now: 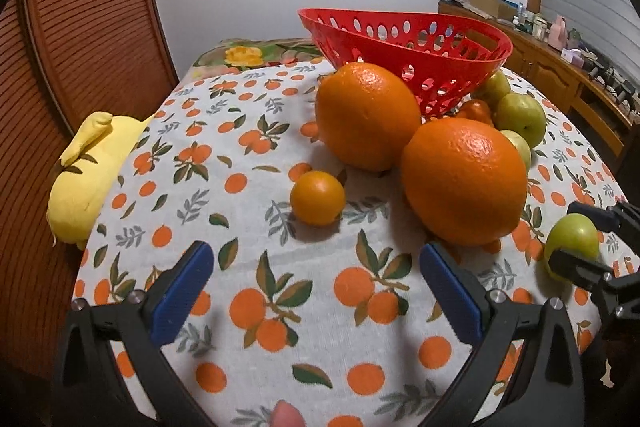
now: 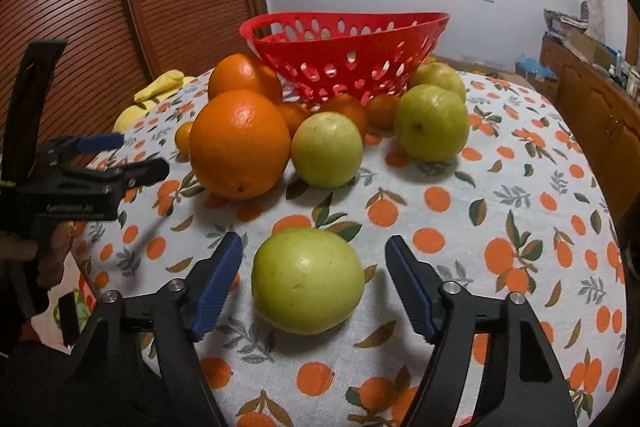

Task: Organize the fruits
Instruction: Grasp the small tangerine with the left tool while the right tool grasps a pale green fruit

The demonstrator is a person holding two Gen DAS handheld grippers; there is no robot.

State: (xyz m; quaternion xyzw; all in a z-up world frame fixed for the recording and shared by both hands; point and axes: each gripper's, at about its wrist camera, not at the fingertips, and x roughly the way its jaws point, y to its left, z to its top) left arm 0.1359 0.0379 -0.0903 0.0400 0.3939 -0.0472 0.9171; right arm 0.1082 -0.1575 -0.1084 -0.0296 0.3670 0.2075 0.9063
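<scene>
A green fruit [image 2: 308, 279] lies on the orange-print tablecloth [image 2: 500, 195] between the fingers of my right gripper [image 2: 314, 241]. The gripper is open, with a gap on each side of the fruit. The left wrist view shows the same green fruit [image 1: 572, 239] and right gripper [image 1: 563, 233] at the right edge. My left gripper [image 1: 316, 267] is open and holds nothing; a small orange [image 1: 317, 198] sits just beyond it. Two large oranges [image 1: 464, 181] [image 1: 366, 115] stand in front of a tilted red perforated basket [image 1: 404, 39]. More green fruits [image 2: 327, 149] [image 2: 431, 123] lie nearby.
A yellow cloth [image 1: 92, 163] lies at the table's left edge beside a brown louvred door [image 1: 92, 27]. Small oranges [image 2: 382, 111] cluster under the basket. A wooden sideboard [image 1: 560, 67] with clutter stands at the right. My left gripper [image 2: 143, 153] shows at the left of the right wrist view.
</scene>
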